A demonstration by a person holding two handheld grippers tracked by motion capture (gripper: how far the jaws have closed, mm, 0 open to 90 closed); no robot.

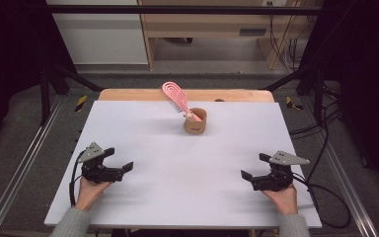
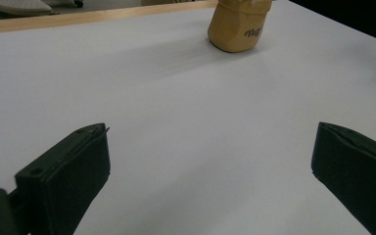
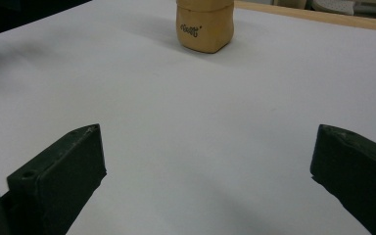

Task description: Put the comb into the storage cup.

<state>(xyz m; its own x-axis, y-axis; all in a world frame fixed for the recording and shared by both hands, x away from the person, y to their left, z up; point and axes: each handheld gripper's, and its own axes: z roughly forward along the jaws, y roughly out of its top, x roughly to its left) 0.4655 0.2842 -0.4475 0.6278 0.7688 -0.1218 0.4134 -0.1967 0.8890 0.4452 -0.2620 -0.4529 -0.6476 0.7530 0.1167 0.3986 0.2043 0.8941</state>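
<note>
Both jaws spread, empty: left gripper [image 1: 120,159] and right gripper [image 1: 251,166] face the tan cup [image 1: 196,121] well ahead; its pink slotted spatula [image 1: 175,97] looks light, stiff—grip the handle above the rim.

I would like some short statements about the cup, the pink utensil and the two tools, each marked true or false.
1. The pink utensil stands in the tan cup. True.
2. The left tool is shut on the cup. False: its jaws are wide open and it rests near the table's front edge, far from the cup.
3. The right tool is open and holds nothing. True.
4. The cup lies on its side. False: it stands upright.
5. The cup is nearer the table's far edge than the tools. True.
</note>
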